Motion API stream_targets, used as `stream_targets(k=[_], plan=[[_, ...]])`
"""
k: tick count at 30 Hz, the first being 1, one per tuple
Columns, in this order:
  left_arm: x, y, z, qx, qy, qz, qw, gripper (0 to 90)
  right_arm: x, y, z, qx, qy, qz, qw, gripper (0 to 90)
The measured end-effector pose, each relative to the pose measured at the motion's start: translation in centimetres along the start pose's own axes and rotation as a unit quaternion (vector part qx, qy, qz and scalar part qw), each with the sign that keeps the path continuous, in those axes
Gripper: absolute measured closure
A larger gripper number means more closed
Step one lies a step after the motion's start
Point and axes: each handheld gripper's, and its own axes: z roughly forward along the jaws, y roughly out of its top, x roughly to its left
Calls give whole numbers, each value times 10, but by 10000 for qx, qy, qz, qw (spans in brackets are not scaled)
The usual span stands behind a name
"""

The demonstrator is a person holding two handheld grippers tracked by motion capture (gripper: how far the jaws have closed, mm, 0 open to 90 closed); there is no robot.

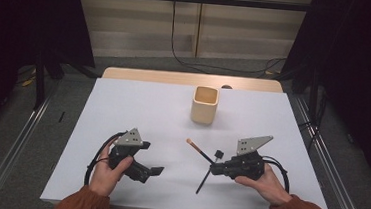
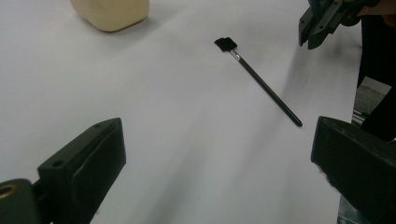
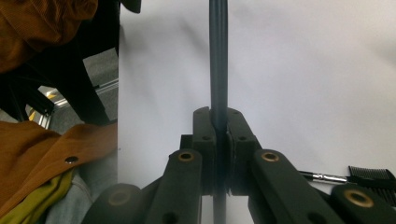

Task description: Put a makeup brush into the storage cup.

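Right gripper view showed my right gripper (image 3: 219, 135) with its jaws closed on a thin dark brush with a tan tip (image 1: 196, 147), the handle running straight out ahead between them. Beside those jaws, a slim black brush with a flat comb head (image 2: 261, 81) lay loose on the white table (image 1: 138, 106). My left gripper (image 2: 219, 163) stood wide and empty, that black brush ahead, lying slantwise. A cream square cup (image 1: 204, 105) stood beyond both, nearer my right hand, I judged.

Matt white table, matt black tools.
The table (image 1: 138, 111) looks like smooth matt paper or laminate, a wooden strip at its far edge; the cream cup (image 1: 204, 105) seems matt plastic; the brush (image 2: 261, 81) has a glossy black handle and shiny metal ferrule.
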Motion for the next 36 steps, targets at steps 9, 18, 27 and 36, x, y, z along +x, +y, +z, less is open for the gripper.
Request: stream_targets(k=[9,18,27,36], plan=[[-4,-1,-1,-132,-7,18,9999,31,4,3,-1,-516,88,-125,9986,847],[-2,-4,-1,-355,89,-128,9992,30,4,4,-2,-762,55,-155,9970,848],[-13,-1,3,-607,10,-18,9982,27,4,5,-5,-891,-12,-157,9959,847],[-20,9,15,-1034,-127,-132,9945,27,5,6,-2,-885,14,-207,9959,847]])
